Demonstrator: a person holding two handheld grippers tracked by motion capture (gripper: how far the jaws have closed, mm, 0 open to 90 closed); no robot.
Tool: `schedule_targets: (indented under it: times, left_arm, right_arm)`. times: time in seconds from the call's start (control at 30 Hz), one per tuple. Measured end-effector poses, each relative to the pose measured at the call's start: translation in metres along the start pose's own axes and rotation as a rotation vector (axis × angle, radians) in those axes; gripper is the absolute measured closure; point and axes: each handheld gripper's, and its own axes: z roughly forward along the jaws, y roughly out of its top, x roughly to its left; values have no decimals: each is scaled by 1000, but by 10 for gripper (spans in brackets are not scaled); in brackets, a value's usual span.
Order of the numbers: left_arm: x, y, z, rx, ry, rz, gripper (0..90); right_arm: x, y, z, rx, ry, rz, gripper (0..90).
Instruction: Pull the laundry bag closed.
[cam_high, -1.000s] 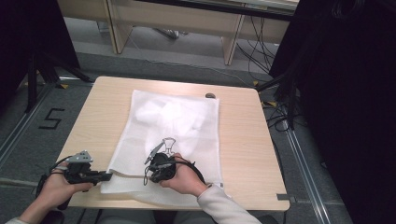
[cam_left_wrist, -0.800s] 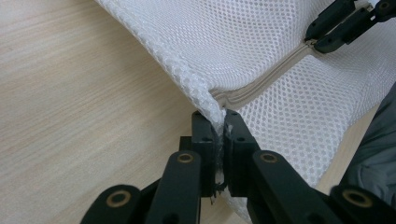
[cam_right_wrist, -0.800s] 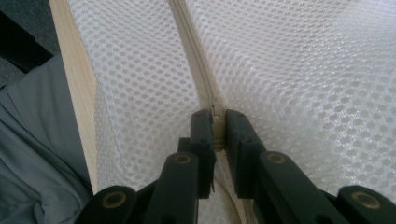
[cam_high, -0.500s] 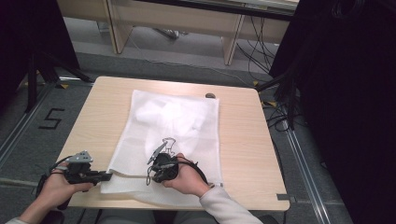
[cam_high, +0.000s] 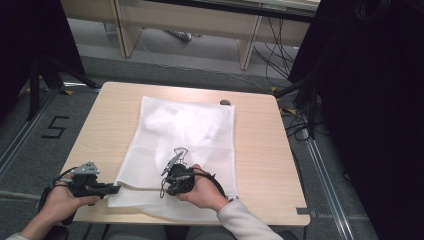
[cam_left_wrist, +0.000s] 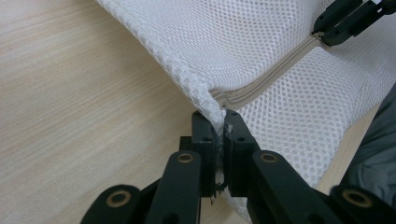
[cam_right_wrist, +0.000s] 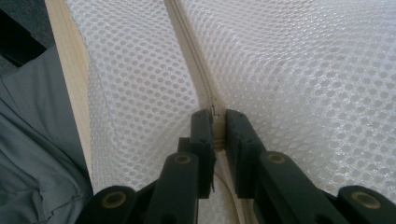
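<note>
White mesh laundry bag with a beige zipper (cam_high: 180, 145) lies flat mid-frame on the light wooden table (cam_high: 260, 150) in the high view, long side running away from the person, near edge at the table's bottom edge.

Left gripper (cam_high: 112, 189), lower left of the high view, has its jaws pinched on the bag's near left corner; the left gripper view shows mesh (cam_left_wrist: 261, 60) bunched between the closed jaws right where the zipper (cam_left_wrist: 275, 77) ends. Right gripper (cam_high: 172, 162), bottom centre of the high view, jaws nearly together. In the right gripper view they clamp something small on the zipper line (cam_right_wrist: 196, 70), probably the slider or its pull tab, too hidden to be sure.

Judgement: the step is running the zipper, one gripper anchoring and the other pulling. Direction unclear.

To do it well:
- keep the left pinch firm, so the corner stays taut and the bag doesn't drag across the table
- pull the slider straight along the zipper track, low to the table, no twist
- watch that loose mesh doesn't feed into the slider
- a slipping corner means re-grip deeper

Bag look: fine open honeycomb weave, semi-transparent, soft and limp. Something pale shows inside in the upper half of the high view, contents not identifiable. Zipper runs along the near short edge. Small dark spot (cam_high: 225, 102) on the table just beyond the far right corner, can't tell what.
</note>
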Motion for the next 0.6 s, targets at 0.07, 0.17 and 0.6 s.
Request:
schedule_targets:
  times: [0.07, 0.17, 0.6]
  left_arm:
    - [0, 0, 0, 1, 2, 1, 843]
    - [0, 0, 0, -4, -1, -4, 843]
    - [0, 0, 0, 1, -1, 0, 843]
  right_arm:
    - [0, 0, 0, 5, -4, -1, 826]
    - [-2, -2, -2, 10, 2, 6, 826]
    - [-4, -8, -5, 12, -1, 10, 825]
